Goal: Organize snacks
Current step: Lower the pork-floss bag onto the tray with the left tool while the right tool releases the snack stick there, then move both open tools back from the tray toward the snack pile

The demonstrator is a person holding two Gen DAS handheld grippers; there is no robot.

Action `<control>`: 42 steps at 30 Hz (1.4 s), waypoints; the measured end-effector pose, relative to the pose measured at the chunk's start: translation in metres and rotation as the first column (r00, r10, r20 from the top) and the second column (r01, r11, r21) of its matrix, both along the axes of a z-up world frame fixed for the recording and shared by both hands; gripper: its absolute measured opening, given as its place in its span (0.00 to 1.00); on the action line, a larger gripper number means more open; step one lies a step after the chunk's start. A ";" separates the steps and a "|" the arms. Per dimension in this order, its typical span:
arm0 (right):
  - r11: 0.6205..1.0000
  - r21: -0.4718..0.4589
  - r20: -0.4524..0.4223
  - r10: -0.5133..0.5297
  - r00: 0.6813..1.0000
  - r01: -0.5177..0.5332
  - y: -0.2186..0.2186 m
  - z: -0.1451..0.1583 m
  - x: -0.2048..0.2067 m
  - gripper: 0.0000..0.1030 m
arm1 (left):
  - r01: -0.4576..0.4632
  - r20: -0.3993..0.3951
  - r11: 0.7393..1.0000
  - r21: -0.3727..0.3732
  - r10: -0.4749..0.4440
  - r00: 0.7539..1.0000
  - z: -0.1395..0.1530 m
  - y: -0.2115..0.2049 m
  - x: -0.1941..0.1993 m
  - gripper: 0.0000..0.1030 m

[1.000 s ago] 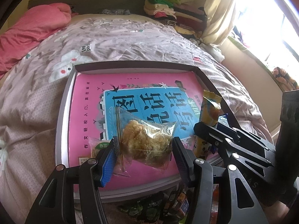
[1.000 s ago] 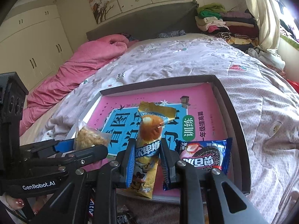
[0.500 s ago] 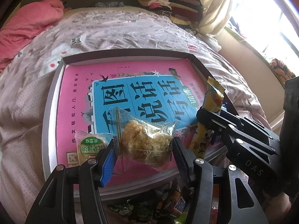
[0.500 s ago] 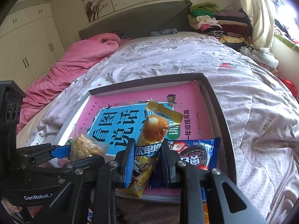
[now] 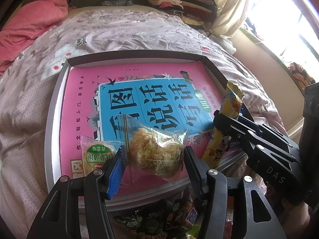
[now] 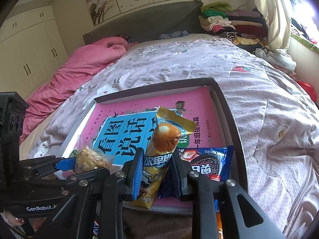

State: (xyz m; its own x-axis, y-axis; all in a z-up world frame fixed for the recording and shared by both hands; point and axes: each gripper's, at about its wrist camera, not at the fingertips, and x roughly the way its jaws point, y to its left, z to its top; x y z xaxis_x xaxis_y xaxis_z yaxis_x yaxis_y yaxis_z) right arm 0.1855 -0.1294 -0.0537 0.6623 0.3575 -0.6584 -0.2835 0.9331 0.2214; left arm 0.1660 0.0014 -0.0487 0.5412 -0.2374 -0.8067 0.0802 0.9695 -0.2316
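My left gripper [image 5: 153, 163] is shut on a clear-wrapped brown cake [image 5: 155, 151] and holds it above the near edge of a shallow box [image 5: 53, 107] lined with a pink and blue book. My right gripper [image 6: 157, 171] is shut on a tall yellow snack packet [image 6: 165, 139], upright over the box's near right part; it also shows in the left wrist view [image 5: 229, 117]. A green-labelled packet [image 5: 97, 155] lies in the near left corner. A blue Oreo packet [image 6: 205, 163] lies in the near right corner.
The box sits on a bed with a floral quilt [image 6: 269, 103]. A pile of loose snack packets [image 5: 163, 217] lies below the box's near edge. A pink duvet [image 6: 83, 65] is at the far left, folded clothes [image 6: 225, 20] at the far right.
Both grippers, holding their snacks, shifted slightly relative to the box, first drawing back, then tilting forward again. The green-labelled packet came into fuller view beside the left fingers.
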 end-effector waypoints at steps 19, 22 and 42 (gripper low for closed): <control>0.999 0.034 0.006 0.014 1.000 -0.015 -0.003 0.002 -0.003 0.30 | -0.016 -0.005 0.999 -0.052 0.016 1.000 0.002 0.006 -0.005 0.60; 0.999 0.044 0.013 0.015 1.000 -0.015 -0.005 0.004 -0.004 0.31 | -0.020 -0.002 0.998 -0.056 0.020 1.000 0.004 0.007 -0.006 0.63; 0.993 0.107 0.079 0.033 0.996 -0.042 -0.016 0.021 -0.012 0.45 | -0.040 0.067 0.996 -0.077 0.046 0.997 0.029 0.017 -0.023 0.76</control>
State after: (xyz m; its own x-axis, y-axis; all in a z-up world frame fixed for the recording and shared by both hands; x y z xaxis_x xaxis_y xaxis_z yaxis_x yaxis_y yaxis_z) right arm 0.1738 -0.1454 -0.0331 0.6942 0.4496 -0.5622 -0.3377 0.8931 0.2972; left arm 0.1430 0.0182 -0.0202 0.6059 -0.2719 -0.7476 0.0571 0.9522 -0.3000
